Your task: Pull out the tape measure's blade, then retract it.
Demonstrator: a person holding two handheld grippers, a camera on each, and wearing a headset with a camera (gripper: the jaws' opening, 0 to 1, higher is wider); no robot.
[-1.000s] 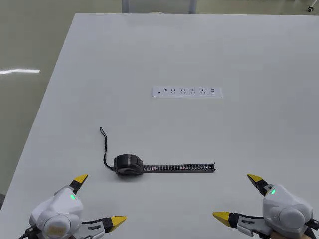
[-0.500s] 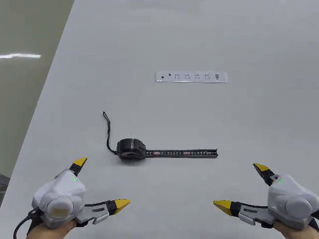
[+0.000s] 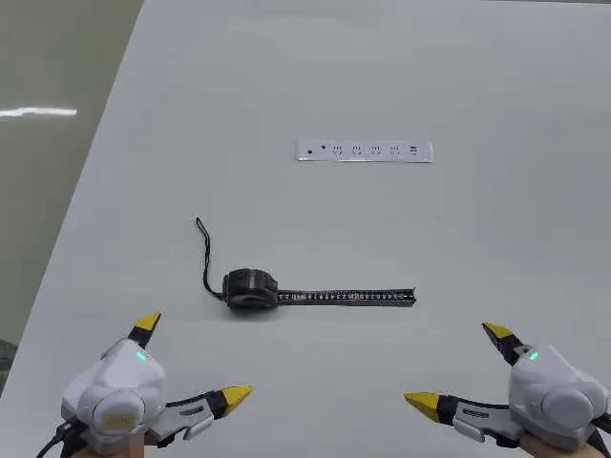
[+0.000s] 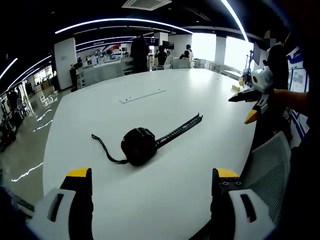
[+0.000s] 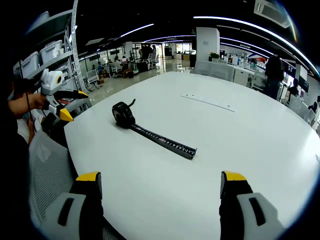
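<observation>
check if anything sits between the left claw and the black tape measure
Nothing visible does. Bare white tabletop lies between the left claw and the black round tape measure case; its thin black strap trails away from the claw, and the white power strip lies beyond.

The tape measure (image 3: 250,287) lies on the surface (image 3: 477,219), left of centre. Its blade (image 3: 348,297) runs flat to the right of the case; its strap (image 3: 204,258) lies behind and to the left. The power strip (image 3: 365,151) lies farther back, well apart. The left gripper (image 3: 194,357) and right gripper (image 3: 456,365) flank the near edge.
</observation>
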